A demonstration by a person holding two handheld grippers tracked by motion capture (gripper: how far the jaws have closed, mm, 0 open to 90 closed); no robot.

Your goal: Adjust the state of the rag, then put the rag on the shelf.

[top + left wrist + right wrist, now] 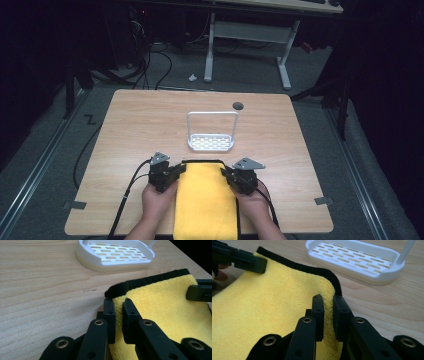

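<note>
I have the yellow cloth (206, 200) pinched at its two far corners, one in each gripper. My left gripper (118, 305) is clamped on the left corner: a fold of the yellow pile is squeezed between the two black jaws, with the black hem curling just past their tips. My right gripper (328, 303) is clamped the same way on the right corner, the hem bending round the outer jaw. In the high view the left gripper (176, 172) and the right gripper (227, 174) sit on either side of the cloth's far edge, pointing in toward each other, my hands (159, 200) just behind them.

The cloth lies flat between my grippers and runs back toward me, its near end hanging off the table (140, 120) edge by my forearms. Ahead of both grippers, near but apart from the hem, stands the white rack (211, 141) with its slotted base and tall loop handle.

As I judge it, the grasping part is done: both corners are held, and the far edge is barely raised. What is left is the real move, lifting the far edge and carrying it, either folding it back toward me or bringing it up to the rack. I cannot tell which from here. Nothing is folded or hung yet.
</note>
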